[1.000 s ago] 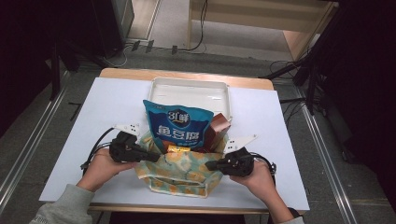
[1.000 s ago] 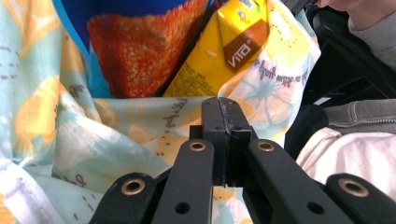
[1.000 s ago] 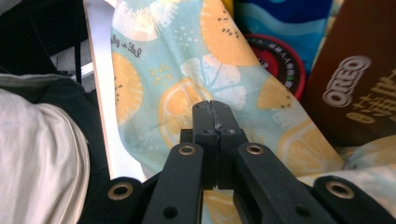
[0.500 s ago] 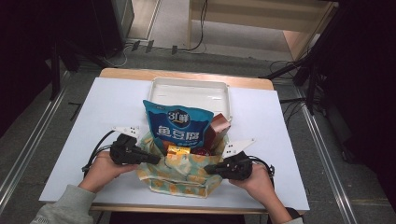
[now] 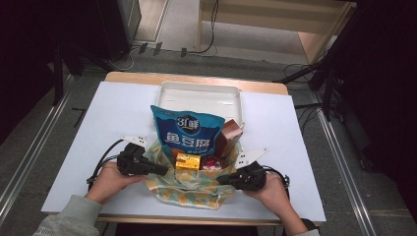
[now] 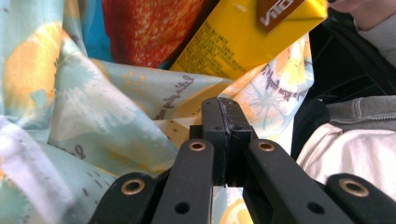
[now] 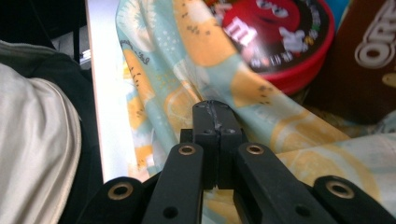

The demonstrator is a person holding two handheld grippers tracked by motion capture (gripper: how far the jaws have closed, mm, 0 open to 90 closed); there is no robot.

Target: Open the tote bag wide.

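High view: the pale-blue, lemon-printed cloth bag [image 5: 189, 189] sits at lower centre of the white tabletop [image 5: 113, 113], left gripper [image 5: 164, 170] and right gripper [image 5: 220, 180] at its rim. Left gripper view: fingers [image 6: 212, 126] together beside cloth. Right gripper view: fingers [image 7: 205, 123] together, cloth just beyond.

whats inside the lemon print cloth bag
In the cloth bag: a tall blue snack pouch, a brown cookie box, a yellow carton and a red round candy tin. Anything beneath them is covered.
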